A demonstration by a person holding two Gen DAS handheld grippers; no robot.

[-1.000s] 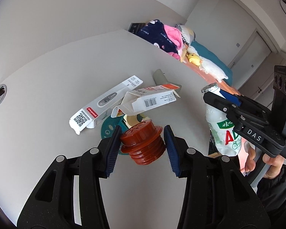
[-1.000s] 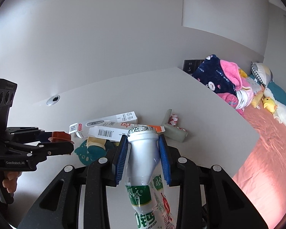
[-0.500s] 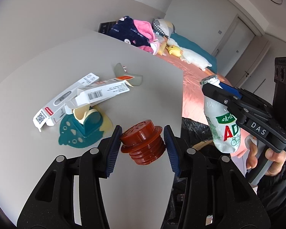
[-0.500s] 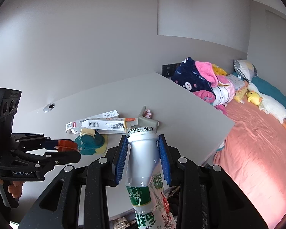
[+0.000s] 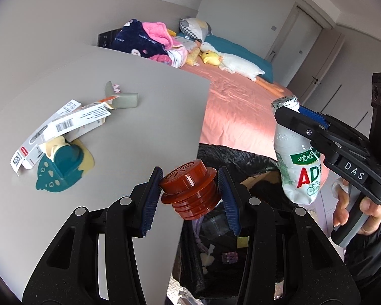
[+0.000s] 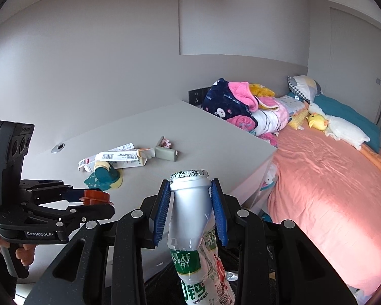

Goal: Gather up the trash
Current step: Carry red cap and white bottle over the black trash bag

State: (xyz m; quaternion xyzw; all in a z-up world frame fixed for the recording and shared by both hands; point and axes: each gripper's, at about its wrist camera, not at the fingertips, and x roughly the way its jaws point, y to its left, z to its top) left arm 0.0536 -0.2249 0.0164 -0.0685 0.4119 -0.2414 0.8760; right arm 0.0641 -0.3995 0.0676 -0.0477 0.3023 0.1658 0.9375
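Observation:
My left gripper point(image 5: 190, 195) is shut on a brown ribbed plastic lid point(image 5: 189, 192), held over the table's right edge above a black-lined trash bin point(image 5: 231, 251). My right gripper point(image 6: 190, 211) is shut on the neck of a crushed white drink bottle point(image 6: 190, 200) with a green label; that bottle point(image 5: 298, 162) hangs to the right of the lid, over the bin. From the right wrist view, the left gripper point(image 6: 99, 199) with the lid point(image 6: 95, 195) sits at the left. On the table lie white cartons point(image 5: 63, 124), a teal and yellow paper piece point(image 5: 62, 162) and a grey-green box point(image 5: 123, 99).
The grey table point(image 5: 139, 132) ends at a sharp right edge beside the bin. Beyond it stands a bed with a pink sheet point(image 5: 236, 106), folded blankets point(image 5: 149, 40) and plush toys point(image 5: 231, 61). A person's hand point(image 5: 353, 203) holds the right gripper's handle.
Both grippers have swung right, off the table toward the bin, each keeping its item. The table litter has slid to the left in both views, and the bin's inside has come into sight.

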